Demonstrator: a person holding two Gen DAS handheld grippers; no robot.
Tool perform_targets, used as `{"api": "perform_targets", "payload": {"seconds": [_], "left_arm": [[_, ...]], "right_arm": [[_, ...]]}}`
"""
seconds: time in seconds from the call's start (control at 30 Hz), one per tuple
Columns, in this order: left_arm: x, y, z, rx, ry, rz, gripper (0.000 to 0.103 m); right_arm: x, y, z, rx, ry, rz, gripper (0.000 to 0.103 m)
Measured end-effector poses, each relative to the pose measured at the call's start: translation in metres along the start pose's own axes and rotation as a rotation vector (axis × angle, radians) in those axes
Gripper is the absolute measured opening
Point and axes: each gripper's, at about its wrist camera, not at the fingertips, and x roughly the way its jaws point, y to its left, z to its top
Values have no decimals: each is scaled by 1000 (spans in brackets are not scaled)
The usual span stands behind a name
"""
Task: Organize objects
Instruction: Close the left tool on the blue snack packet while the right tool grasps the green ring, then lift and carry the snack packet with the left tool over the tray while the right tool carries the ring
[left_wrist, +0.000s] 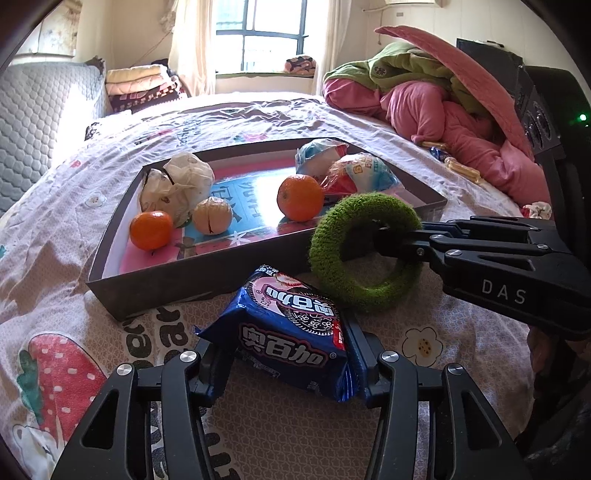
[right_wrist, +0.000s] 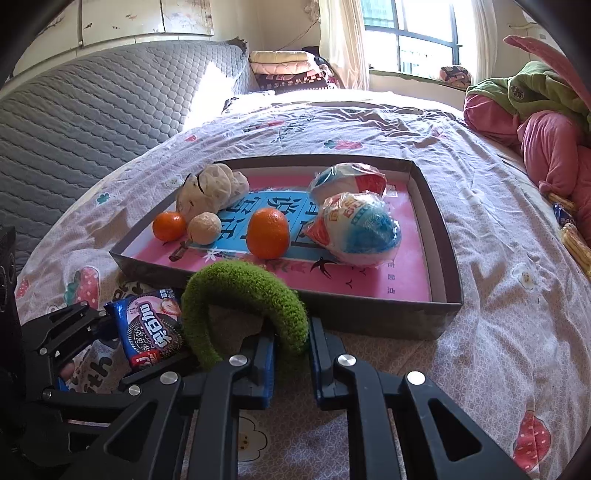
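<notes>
Tray (right_wrist: 439, 236) mid-frame on bed, holds oranges and wrapped snacks. Cookie packet (left_wrist: 291, 332) lower centre, left gripper (left_wrist: 286, 363) clamped on it. Green knit ring (right_wrist: 247, 295) pinched by right gripper (right_wrist: 291, 354). Step: carrying both; next, probably lift over rim, release inside.

Striped snacks (right_wrist: 576, 240) (beside pink bedding) cut off.

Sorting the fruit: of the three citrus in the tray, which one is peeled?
The pale middle one, between the small orange and the larger orange. It has no orange skin and shows split segments.
</notes>
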Motion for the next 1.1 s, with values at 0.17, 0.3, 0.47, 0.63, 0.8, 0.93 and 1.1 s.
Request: {"api": "perform_targets", "payload": {"seconds": [0.17,0.3,0.47,0.63,0.8,0.93,1.1], "left_arm": [[-5,2,2,-21,-7,-3,54],[-14,2,6,-29,-28,3,54],[-27,-2,14,-22,-58,28,54],[-41,-3,28,-26,-93,46,54],[-53,-4,42,-23,-119,73,54],[-63,-4,53,-22,-140,101,54],[-74,0,67,-30,-163,133,54]], "right_arm": [[-10,1,3,-5,-38,4,16],[-17,0,7,1,-62,6,16],[-28,-3,12,7,-101,4,16],[-42,-2,22,-2,-148,-2,16],[-53,-1,31,-8,-180,-6,16],[-60,0,38,-11,-204,-5,16],[-68,2,45,-26,-235,1,16]]}}
